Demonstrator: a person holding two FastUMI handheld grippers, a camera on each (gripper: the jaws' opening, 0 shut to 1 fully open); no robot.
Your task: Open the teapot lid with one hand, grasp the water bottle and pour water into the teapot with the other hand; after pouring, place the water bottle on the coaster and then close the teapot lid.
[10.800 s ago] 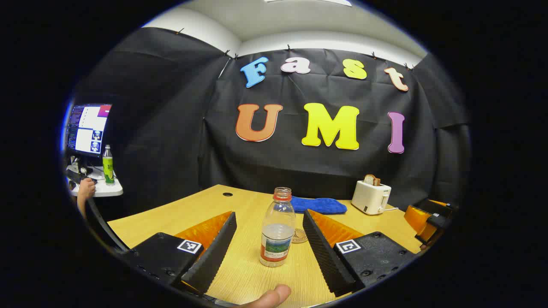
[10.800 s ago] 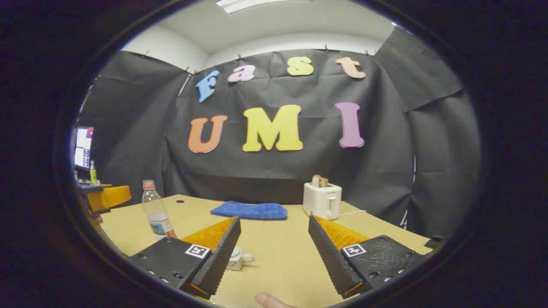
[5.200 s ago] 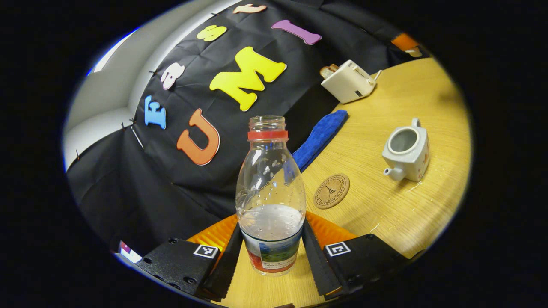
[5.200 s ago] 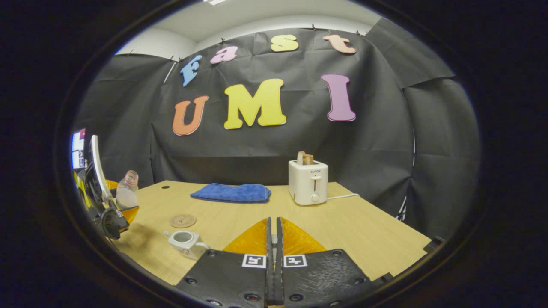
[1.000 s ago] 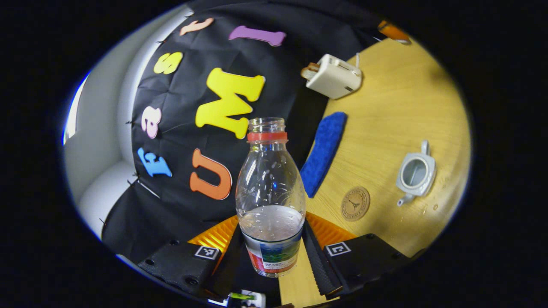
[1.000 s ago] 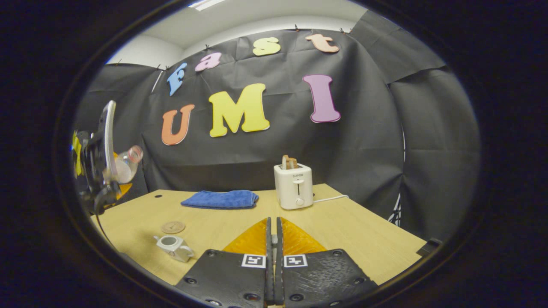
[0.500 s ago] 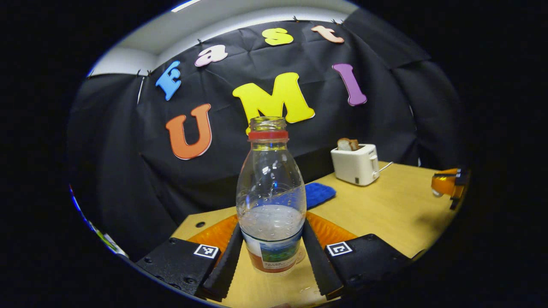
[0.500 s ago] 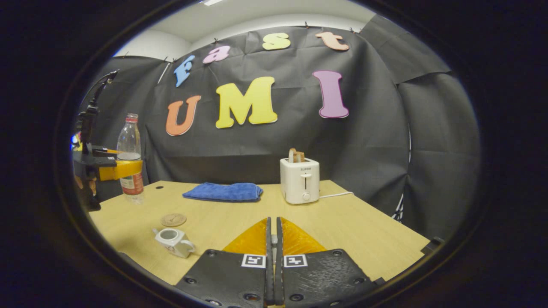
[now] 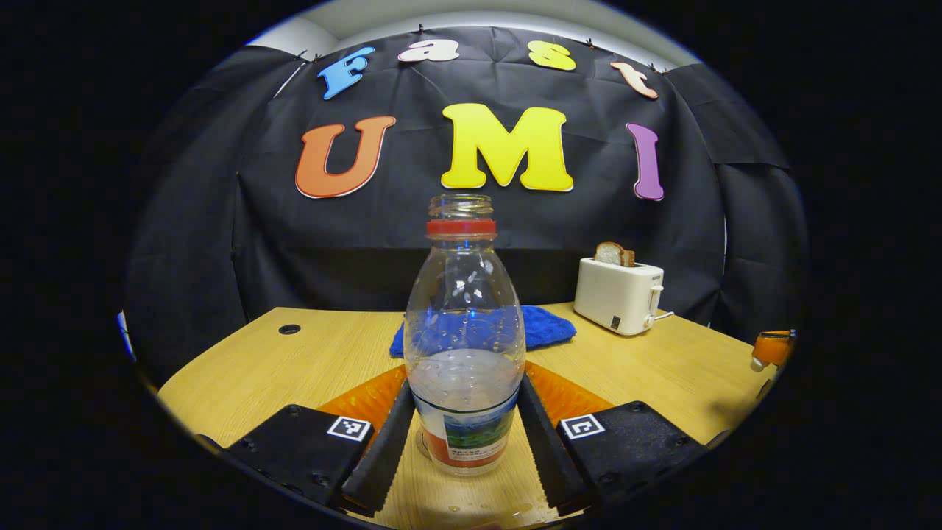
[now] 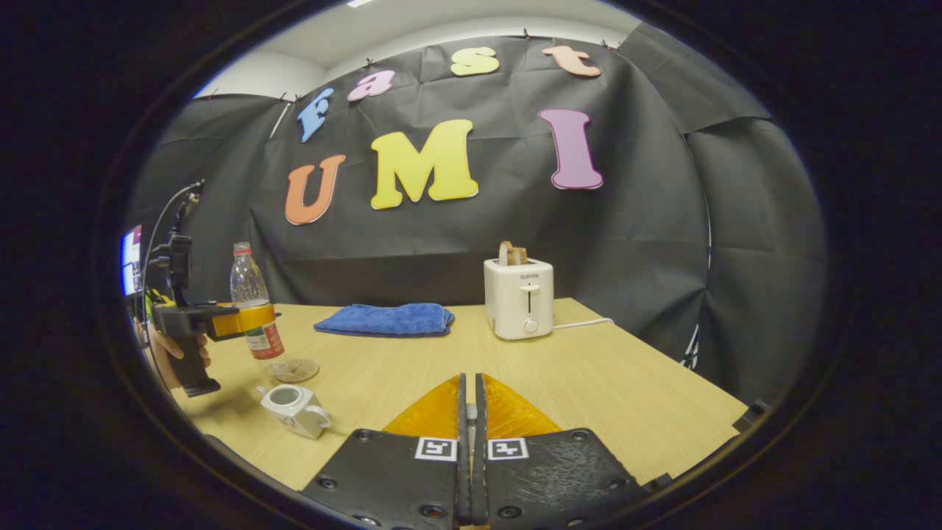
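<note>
coaster: partly hidden behind water bottle | toaster label: unreadable

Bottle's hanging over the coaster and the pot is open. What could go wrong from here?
1. The uncapped water bottle, gripped by the left gripper, hangs just above the coaster, seemingly off-centre; it may land on the edge and tip, spilling.
2. The open teapot sits close by; a swing could knock it.
3. The right gripper is shut; what it pinches is hidden, so the lid may slip.

Both views level over the table, facing the back wall, sharing toaster and cloth.
</note>
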